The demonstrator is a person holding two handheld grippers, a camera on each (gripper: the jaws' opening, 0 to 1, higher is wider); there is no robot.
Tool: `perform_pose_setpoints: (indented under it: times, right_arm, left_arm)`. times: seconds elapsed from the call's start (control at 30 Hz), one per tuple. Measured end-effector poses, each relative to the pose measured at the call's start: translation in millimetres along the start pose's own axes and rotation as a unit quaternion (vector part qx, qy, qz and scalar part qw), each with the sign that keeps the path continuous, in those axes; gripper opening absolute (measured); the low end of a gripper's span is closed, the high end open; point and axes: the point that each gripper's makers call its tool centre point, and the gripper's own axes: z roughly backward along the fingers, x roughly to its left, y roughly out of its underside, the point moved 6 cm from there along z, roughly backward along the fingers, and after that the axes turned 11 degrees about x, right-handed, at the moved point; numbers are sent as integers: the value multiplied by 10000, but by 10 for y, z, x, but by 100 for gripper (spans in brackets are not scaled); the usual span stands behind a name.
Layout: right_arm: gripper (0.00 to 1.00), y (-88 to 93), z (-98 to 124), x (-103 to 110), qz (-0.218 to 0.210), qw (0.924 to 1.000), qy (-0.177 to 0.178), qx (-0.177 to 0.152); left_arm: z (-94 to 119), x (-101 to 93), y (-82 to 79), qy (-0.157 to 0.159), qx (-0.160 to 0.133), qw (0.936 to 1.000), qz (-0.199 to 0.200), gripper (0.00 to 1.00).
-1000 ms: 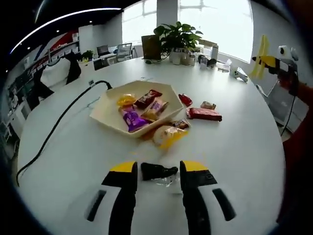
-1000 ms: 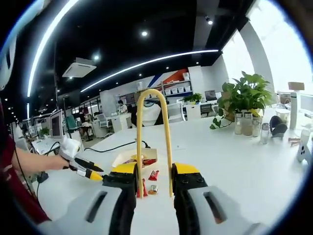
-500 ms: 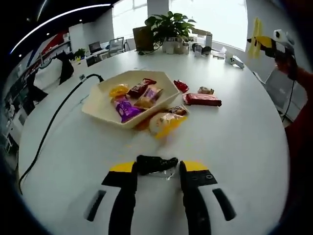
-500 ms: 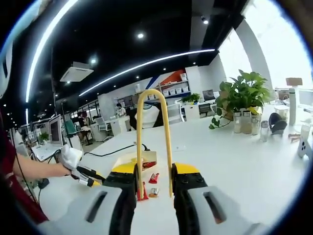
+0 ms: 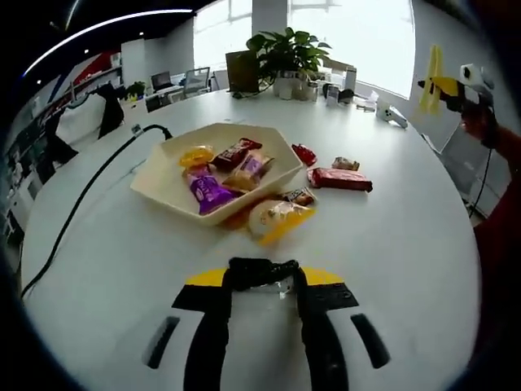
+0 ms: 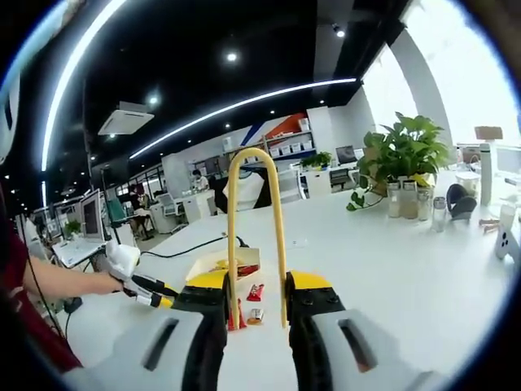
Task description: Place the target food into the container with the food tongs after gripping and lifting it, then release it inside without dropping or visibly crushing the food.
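Between the left gripper (image 5: 259, 281) and the cream container (image 5: 163, 189) lies bare bench (image 5: 391, 252), but a yellow-wrapped snack (image 5: 277, 220) sits against the container's near rim, on the straight line in. To its right, a red bar (image 5: 340, 179) and small wrapped sweets crowd that side. A black cable (image 5: 89, 204) curves along the left. The bench's right half is open.

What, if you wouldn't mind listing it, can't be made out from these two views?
- Left gripper view: whether the left claw actually pinches the dark packet; the fingers hide the contact.
- Left gripper view: wrapper labels in the tray; too small.
- Right gripper view: the tips of the yellow tongs; hidden between the right claw fingers.
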Motion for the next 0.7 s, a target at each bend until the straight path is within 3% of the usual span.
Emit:
perform_pose_setpoints:
  times: [0.1, 0.23, 0.47, 0.7]
  right_arm:
    - [24, 1, -6, 5, 4, 10000, -15, 1]
    - [24, 5, -6, 18, 15, 10000, -44, -2]
    - [24, 34, 8, 42, 75, 10000, -65, 12]
    - [24, 56, 20, 77, 124, 9999, -91, -2]
  left_arm:
    - [1, -61, 4, 157, 39, 9997, -169, 33]
    - [16, -259, 32, 632, 114, 9953, -726, 33]
    - [-8, -537, -11, 949, 139, 9902, -1013, 33]
    - [-105, -763, -119, 1031, 131, 9870, -1223, 33]
